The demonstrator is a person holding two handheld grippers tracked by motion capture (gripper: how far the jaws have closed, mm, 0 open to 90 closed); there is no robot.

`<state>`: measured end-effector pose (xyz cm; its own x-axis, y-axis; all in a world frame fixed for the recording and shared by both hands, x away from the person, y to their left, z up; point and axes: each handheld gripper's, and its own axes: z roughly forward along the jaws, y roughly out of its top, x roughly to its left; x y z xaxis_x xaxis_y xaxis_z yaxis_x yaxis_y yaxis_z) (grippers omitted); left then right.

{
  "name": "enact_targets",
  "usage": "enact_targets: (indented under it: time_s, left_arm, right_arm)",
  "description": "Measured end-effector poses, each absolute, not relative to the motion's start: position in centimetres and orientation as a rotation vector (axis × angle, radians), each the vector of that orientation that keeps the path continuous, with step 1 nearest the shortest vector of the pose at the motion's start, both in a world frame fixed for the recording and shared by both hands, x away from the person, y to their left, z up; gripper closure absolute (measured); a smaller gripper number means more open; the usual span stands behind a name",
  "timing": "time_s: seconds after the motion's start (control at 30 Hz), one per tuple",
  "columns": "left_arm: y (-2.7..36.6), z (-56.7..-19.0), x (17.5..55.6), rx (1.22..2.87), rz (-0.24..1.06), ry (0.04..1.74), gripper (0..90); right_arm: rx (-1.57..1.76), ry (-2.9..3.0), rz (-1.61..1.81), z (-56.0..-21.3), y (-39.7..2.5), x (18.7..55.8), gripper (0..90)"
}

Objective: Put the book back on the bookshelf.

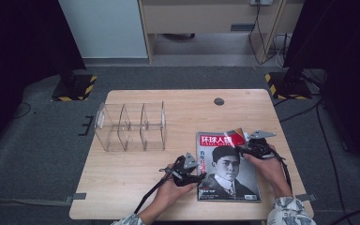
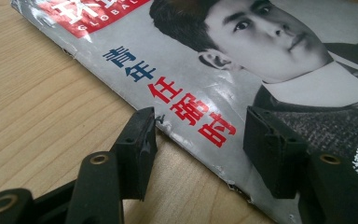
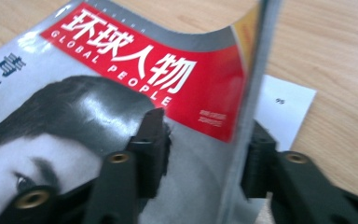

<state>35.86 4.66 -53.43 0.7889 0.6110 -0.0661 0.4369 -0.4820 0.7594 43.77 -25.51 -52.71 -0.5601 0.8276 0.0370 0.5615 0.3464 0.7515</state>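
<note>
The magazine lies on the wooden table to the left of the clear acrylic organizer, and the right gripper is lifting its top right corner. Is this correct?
Not quite. In the high view the magazine lies to the right of the clear acrylic organizer, not to its left. The rest holds: it is on the wooden table, and the right gripper has its jaws on either side of the raised top right corner.

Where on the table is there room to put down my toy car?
The bare wood left of the magazine, in front of the clear divider rack, is free. So is the back strip from the rack to the small round hole. It is crowded at the magazine, where the left gripper and right gripper work.
</note>
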Motion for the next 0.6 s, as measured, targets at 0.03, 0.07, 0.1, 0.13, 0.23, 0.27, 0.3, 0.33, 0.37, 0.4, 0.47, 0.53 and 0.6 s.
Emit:
enact_targets:
  time_s: [0.03, 0.07, 0.1, 0.13, 0.23, 0.27, 0.3, 0.33, 0.37, 0.4, 0.47, 0.53, 0.6]
  left_arm:
    - [4.7, -53.4, 35.9, 2.155, 0.270, 0.774, 43.3]
    - [4.7, -53.4, 35.9, 2.155, 0.271, 0.774, 43.3]
    - [4.7, -53.4, 35.9, 2.155, 0.271, 0.774, 43.3]
    - [4.7, -53.4, 35.9, 2.155, 0.271, 0.774, 43.3]
    - [4.7, -53.4, 35.9, 2.155, 0.270, 0.774, 43.3]
    - [4.7, -53.4, 35.9, 2.155, 0.269, 0.774, 43.3]
    - [4.7, -53.4, 35.9, 2.155, 0.269, 0.774, 43.3]
    - [4.7, -53.4, 35.9, 2.155, 0.269, 0.774, 43.3]
    - [4.7, -53.4, 35.9, 2.156, 0.268, 0.774, 43.3]
    - [4.7, -53.4, 35.9, 2.155, 0.267, 0.774, 43.3]
    - [4.7, -53.4, 35.9, 2.155, 0.267, 0.774, 43.2]
    - [4.7, -53.4, 35.9, 2.155, 0.266, 0.775, 43.2]
    - [4.7, -53.4, 35.9, 2.154, 0.265, 0.777, 43.0]
  right_arm:
    - [1.225, 2.259, 1.046, -52.6, -25.5, 43.7, 66.2]
    - [1.222, 2.253, 1.038, -52.5, -25.4, 43.6, 68.8]
    - [1.213, 2.250, 1.031, -52.4, -25.3, 43.6, 71.0]
    - [1.208, 2.247, 1.026, -52.3, -25.2, 43.6, 72.5]
    - [1.236, 2.234, 1.022, -52.2, -25.1, 43.6, 74.1]
    - [1.240, 2.228, 1.022, -52.2, -25.0, 43.6, 74.0]
    - [1.243, 2.229, 1.019, -52.2, -24.9, 43.7, 73.8]
    - [1.246, 2.220, 1.016, -52.2, -24.8, 43.7, 73.8]
    - [1.246, 2.217, 1.010, -52.2, -24.6, 43.8, 74.6]
    - [1.243, 2.214, 1.007, -52.1, -24.6, 43.8, 77.0]
    - [1.235, 2.214, 1.009, -51.9, -24.3, 43.8, 82.5]
    - [1.229, 2.214, 1.024, -51.4, -24.2, 43.6, 85.7]
    - [1.217, 2.213, 1.041, -51.0, -24.1, 43.5, 86.9]
